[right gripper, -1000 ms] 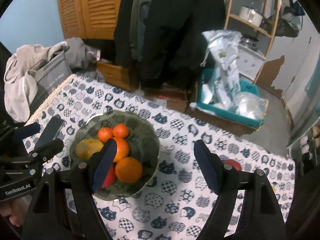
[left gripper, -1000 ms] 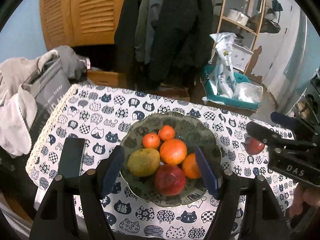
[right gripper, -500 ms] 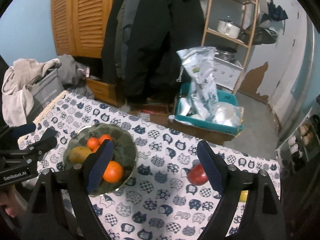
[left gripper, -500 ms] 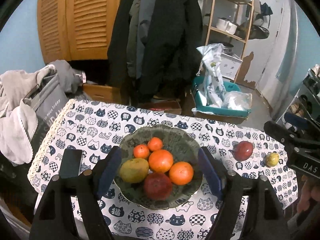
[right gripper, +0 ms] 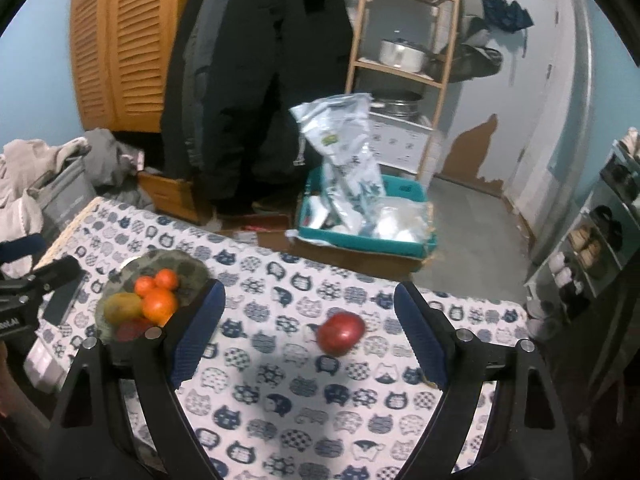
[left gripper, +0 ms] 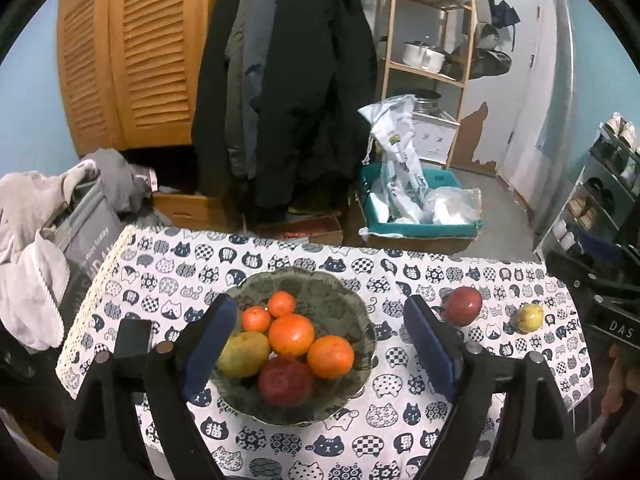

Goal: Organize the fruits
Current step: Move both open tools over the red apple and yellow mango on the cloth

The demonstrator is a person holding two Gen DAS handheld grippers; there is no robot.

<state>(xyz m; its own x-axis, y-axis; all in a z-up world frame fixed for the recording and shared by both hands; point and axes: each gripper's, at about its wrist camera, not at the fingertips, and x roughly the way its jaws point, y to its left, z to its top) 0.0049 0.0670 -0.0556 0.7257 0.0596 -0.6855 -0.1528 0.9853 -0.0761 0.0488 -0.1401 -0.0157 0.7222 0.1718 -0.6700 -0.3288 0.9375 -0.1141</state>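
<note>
**Both tongs backing off the bowl, two fruits still loose**

Compared with a second ago, both views are taking in more of the room and the bowl (left gripper: pixel 296 344) is sitting smaller: the hands are pulling up and away. The left tongs (left gripper: pixel 320 348) are opening wider with nothing gripped, the bowl only framed between them. The right tongs (right gripper: pixel 308 336) are standing well apart and empty, now framing the red fruit (right gripper: pixel 342 333) instead of the bowl. That likely makes this fruit the next pick.

The tabletop (left gripper: pixel 280 260), under a cat-print cloth, is carrying the bowl of six fruits at left, the red fruit well apart to its right, and a small yellow fruit (left gripper: pixel 529 317) near the right edge. Behind are hanging dark coats (left gripper: pixel 288 80), louvered wooden doors (left gripper: pixel 128 52), a wooden shelf rack (left gripper: pixel 432 40) and a teal bin (left gripper: pixel 420 208).
</note>
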